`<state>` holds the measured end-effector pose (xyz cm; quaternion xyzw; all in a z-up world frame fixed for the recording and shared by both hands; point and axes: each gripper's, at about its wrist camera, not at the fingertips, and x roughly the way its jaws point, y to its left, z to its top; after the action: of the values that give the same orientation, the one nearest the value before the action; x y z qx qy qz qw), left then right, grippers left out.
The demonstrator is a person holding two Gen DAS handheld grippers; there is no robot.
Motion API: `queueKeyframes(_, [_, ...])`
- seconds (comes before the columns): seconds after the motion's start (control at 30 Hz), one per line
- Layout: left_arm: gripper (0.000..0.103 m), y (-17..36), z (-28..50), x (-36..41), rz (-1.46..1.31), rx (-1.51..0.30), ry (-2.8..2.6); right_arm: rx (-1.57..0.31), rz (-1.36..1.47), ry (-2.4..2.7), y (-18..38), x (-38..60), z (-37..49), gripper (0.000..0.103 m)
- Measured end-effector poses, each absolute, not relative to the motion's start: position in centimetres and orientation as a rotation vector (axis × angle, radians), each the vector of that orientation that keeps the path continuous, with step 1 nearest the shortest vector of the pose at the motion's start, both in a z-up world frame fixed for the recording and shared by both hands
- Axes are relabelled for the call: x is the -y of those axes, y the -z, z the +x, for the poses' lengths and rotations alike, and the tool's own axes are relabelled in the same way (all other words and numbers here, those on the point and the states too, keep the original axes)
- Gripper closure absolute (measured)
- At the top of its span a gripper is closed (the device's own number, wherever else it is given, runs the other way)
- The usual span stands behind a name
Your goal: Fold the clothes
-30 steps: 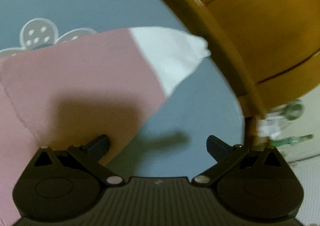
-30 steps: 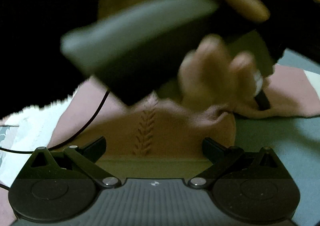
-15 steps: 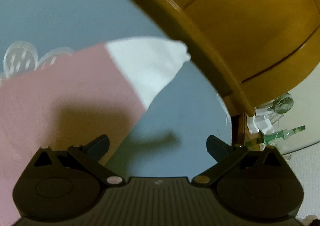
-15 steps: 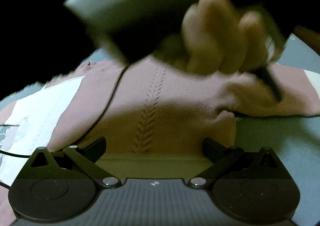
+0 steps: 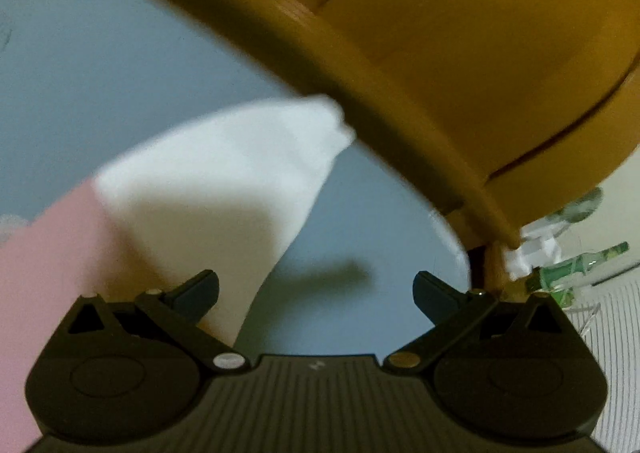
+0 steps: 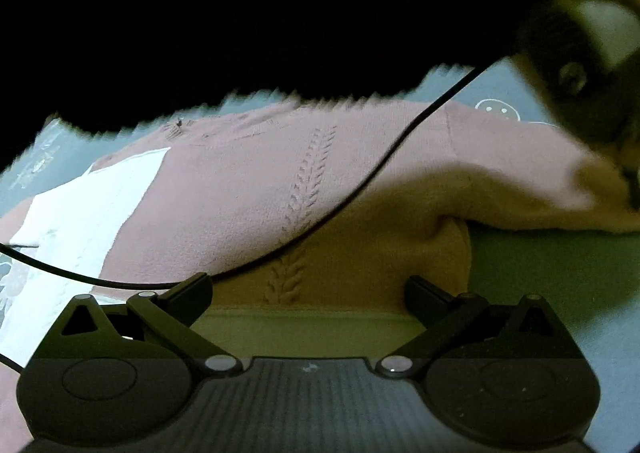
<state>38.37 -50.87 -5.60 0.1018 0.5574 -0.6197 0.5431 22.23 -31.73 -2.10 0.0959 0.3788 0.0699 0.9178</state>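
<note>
A pink knitted sweater (image 6: pixel 304 181) with white cuffs lies flat on a blue-grey sheet (image 6: pixel 552 253). In the left wrist view its pink sleeve (image 5: pixel 52 253) ends in a white cuff (image 5: pixel 224 173), pointing up and right. My left gripper (image 5: pixel 316 287) is open just above the sheet, its left finger over the cuff's lower edge. My right gripper (image 6: pixel 308 291) is open at the sweater's hem, with the cable pattern between its fingers. The other sleeve's white cuff (image 6: pixel 80 221) lies at left in the right wrist view.
A wooden bed frame (image 5: pixel 420 53) curves across the upper right of the left wrist view, with a green bottle (image 5: pixel 576 265) beyond it. A dark sleeve (image 6: pixel 260 13) fills the top of the right wrist view. A black cable (image 6: pixel 360 189) trails over the sweater.
My left gripper has travelled along the pink sleeve toward the white cuff, which now looks much larger. The hand and grey handle have left the right wrist view's centre; the right gripper stays put.
</note>
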Motion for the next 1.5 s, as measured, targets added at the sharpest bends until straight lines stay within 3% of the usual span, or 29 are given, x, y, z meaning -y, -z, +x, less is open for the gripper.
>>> queueKeyframes(0.37, [0.001, 6.5, 36.8, 54.9, 0.248, -1.298, 1.532, -0.782, 0.196, -0.154, 1.2, 31.2, 22.1, 0.000])
queueKeyframes(0.6, [0.001, 1.8, 39.1, 49.9, 0.236, -1.181, 1.485, -0.777, 0.200, -0.157, 1.3, 31.3, 22.0, 0.000])
queueKeyframes(1.17, [0.001, -8.1, 45.1, 21.8, 0.151, -1.055, 0.946, -0.681, 0.250, -0.179, 0.6, 30.5, 21.9, 0.000])
queueKeyframes(1.5, [0.001, -9.2, 43.6, 4.4, 0.064, -1.058, 0.758, -0.748, 0.195, -0.150, -0.8, 26.7, 22.5, 0.000])
